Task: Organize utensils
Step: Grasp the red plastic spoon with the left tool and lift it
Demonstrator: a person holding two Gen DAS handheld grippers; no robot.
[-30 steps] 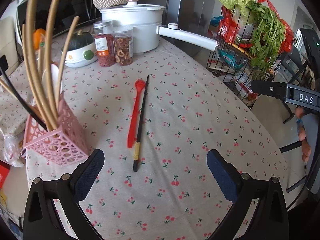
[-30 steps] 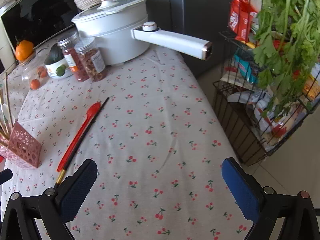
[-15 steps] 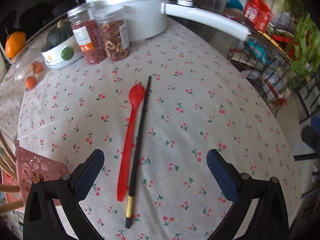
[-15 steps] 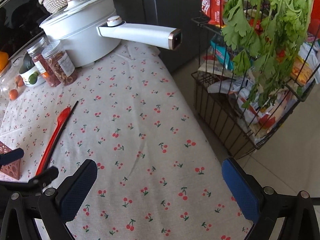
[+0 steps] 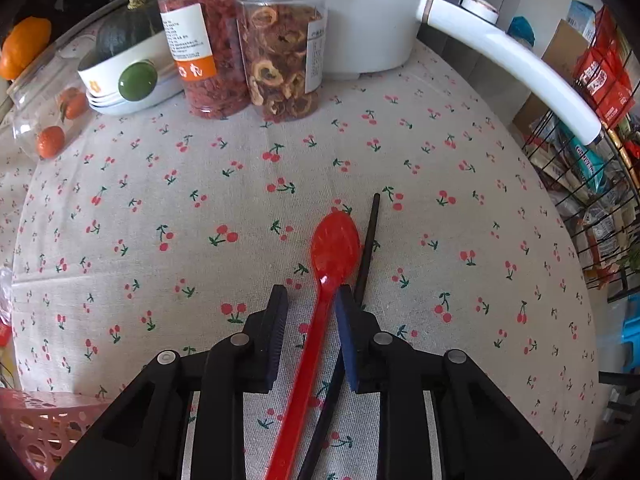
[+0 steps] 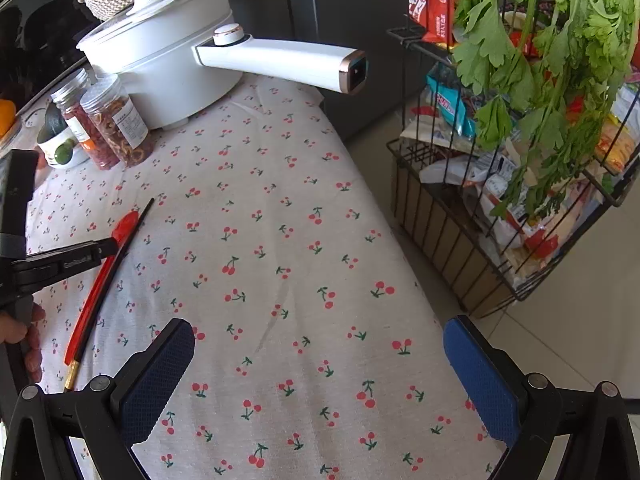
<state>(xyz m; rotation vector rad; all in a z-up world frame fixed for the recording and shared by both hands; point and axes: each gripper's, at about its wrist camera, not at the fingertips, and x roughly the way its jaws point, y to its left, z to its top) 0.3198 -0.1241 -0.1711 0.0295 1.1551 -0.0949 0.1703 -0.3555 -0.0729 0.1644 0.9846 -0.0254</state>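
Note:
A red plastic spoon (image 5: pixel 334 248) lies on the cherry-print tablecloth (image 5: pixel 160 200) with a black chopstick (image 5: pixel 368 240) along its right side. My left gripper (image 5: pixel 312 300) is down over the spoon's handle, and its jaws are closing. The handle runs between the pads close to the right one, with a gap on the left. The chopstick passes under the right finger, outside the jaws. The right wrist view shows the spoon (image 6: pixel 126 222), the chopstick (image 6: pixel 120 256) and the left gripper (image 6: pixel 100 250) at the left. My right gripper (image 6: pixel 320 344) hovers open over bare cloth.
A pink perforated utensil basket (image 5: pixel 36 428) is at the lower left. At the back stand two jars (image 5: pixel 248 52), a white bowl (image 5: pixel 128 80) and a white pot whose long handle (image 6: pixel 280 62) overhangs the table. A wire rack (image 6: pixel 480 220) with greens stands beyond the right edge.
My left gripper has moved forward and down onto the spoon, and its jaws have narrowed from wide open to around the handle. The right gripper has shifted only slightly.

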